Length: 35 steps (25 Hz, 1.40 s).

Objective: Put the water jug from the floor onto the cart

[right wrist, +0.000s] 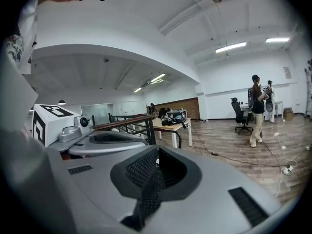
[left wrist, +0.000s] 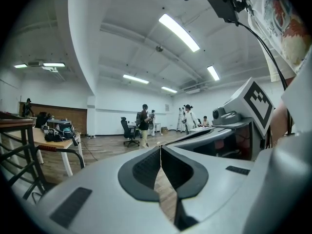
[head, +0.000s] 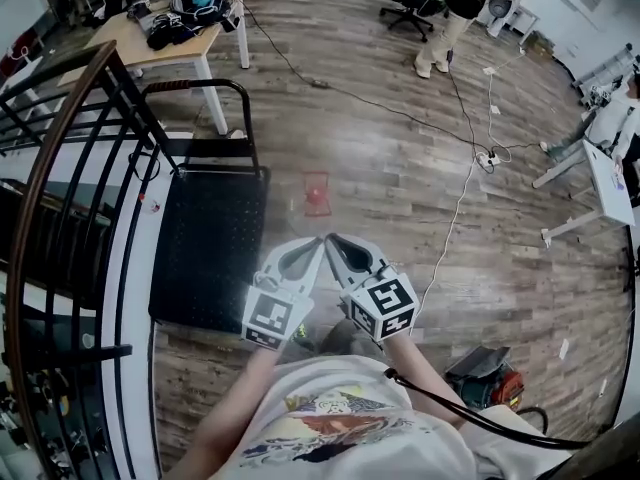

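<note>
A wooden floor point(head: 400, 188) carries a black cart point(head: 210, 248), a jug point(head: 317, 194) near it, cables point(head: 452, 223), a power strip point(head: 487, 157) and a table point(head: 115, 46) bearing bags point(head: 190, 3).

**No readable text anywhere in the room**
The left marker cube point(head: 272, 316) and the right marker cube point(head: 388, 306) carry only black-and-white square code patterns, not letters or numbers. The colourful print on the person's white T-shirt point(head: 330, 423) is too blurred to read.
</note>
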Each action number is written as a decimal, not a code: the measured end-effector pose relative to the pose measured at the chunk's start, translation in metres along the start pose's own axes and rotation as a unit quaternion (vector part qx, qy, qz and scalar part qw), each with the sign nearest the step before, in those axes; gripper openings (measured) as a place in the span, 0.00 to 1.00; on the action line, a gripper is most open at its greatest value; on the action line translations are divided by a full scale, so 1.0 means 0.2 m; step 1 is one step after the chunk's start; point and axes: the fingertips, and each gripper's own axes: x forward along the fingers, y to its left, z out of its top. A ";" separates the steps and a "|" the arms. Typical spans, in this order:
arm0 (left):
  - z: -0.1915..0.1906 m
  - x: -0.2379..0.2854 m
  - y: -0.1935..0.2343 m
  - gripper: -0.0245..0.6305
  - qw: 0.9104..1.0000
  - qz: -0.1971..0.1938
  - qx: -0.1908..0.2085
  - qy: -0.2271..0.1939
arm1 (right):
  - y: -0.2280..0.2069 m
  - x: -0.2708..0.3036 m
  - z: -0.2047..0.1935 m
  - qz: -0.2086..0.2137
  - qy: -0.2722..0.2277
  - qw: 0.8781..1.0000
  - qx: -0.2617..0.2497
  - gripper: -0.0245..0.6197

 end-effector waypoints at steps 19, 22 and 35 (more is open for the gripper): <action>0.02 0.78 0.40 0.06 0.998 0.057 0.016 0.024 | -0.72 0.49 0.14 0.046 0.002 0.999 -0.023 0.07; 0.03 0.95 0.48 0.06 0.997 0.072 0.020 0.032 | -0.87 0.58 0.18 0.056 0.008 0.997 -0.046 0.07; -0.18 1.41 0.85 0.06 0.990 0.117 0.021 0.073 | -1.26 1.04 0.10 0.091 0.031 0.993 -0.071 0.07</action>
